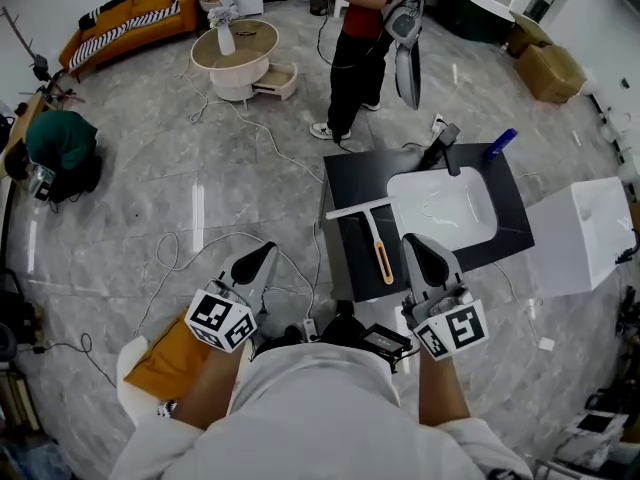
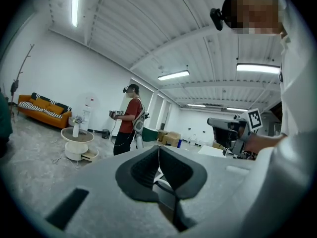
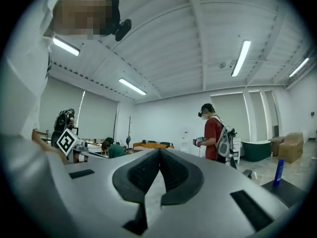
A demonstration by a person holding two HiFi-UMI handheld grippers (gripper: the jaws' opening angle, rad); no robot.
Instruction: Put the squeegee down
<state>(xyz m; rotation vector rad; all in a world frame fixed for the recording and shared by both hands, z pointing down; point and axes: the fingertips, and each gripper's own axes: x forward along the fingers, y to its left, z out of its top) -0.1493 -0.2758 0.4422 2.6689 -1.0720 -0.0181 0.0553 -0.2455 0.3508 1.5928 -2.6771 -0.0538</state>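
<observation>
The squeegee point(image 1: 381, 253), with a white blade and an orange-yellow handle, lies flat on the black counter point(image 1: 358, 175), just left of the white sink point(image 1: 445, 208). Neither gripper touches it. My left gripper point(image 1: 266, 252) is held up close to my body, left of the counter, shut and empty; in its own view the jaws point(image 2: 158, 150) meet along one line. My right gripper point(image 1: 413, 242) hovers over the counter's near edge, right of the squeegee handle, shut with nothing in it point(image 3: 159, 152). Both point level across the room.
A black faucet point(image 1: 446, 149) and a blue bottle point(image 1: 501, 143) stand behind the sink. A white box point(image 1: 585, 233) sits right of the counter. A person in a red shirt point(image 1: 365, 28) stands beyond it. Cables point(image 1: 255, 133) trail over the floor; a round table point(image 1: 235, 53) and an orange sofa point(image 1: 135, 13) stand far left.
</observation>
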